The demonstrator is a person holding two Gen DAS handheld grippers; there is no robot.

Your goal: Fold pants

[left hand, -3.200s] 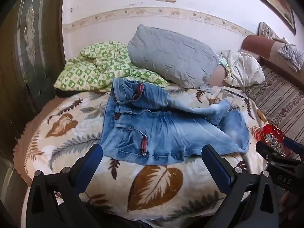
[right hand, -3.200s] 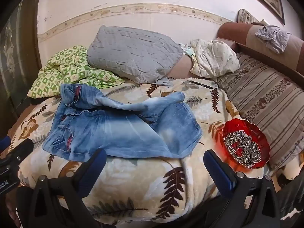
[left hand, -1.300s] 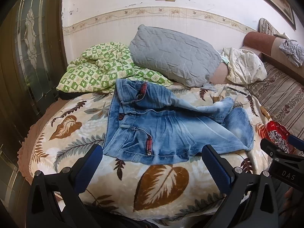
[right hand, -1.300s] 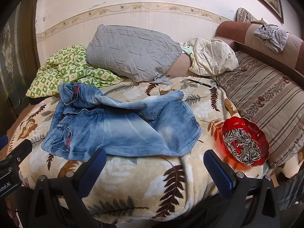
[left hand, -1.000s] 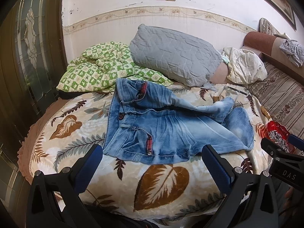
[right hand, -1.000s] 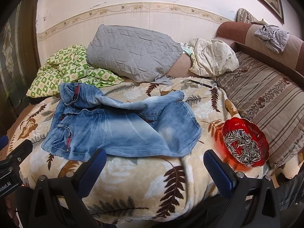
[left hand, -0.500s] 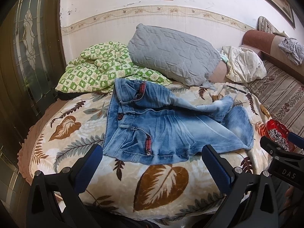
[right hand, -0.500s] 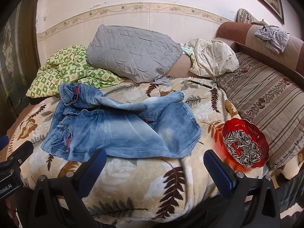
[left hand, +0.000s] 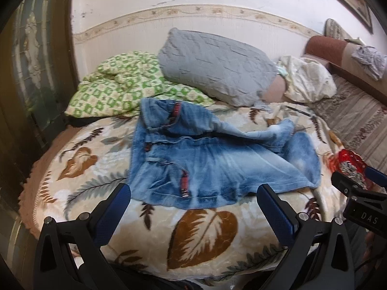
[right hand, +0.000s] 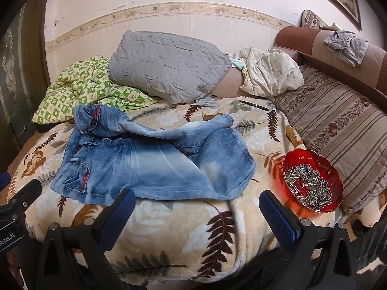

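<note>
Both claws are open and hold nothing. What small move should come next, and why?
Probably bring the left claw forward to the jeans' near waistband edge: the jeans lie rumpled with legs crossed, and that edge is nearest. The right claw is open too.

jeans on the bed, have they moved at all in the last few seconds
No. The jeans lie in the same crumpled spread, waistband still by the green quilt and leg ends still short of the red bowl; only the camera shifts slightly.

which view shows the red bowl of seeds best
The right wrist view: the whole red bowl sits unobstructed on the blanket's right edge, its seeds clearly visible. In the left wrist view, only part of the bowl shows, blurred and partly hidden behind the right hand-held gripper.
</note>
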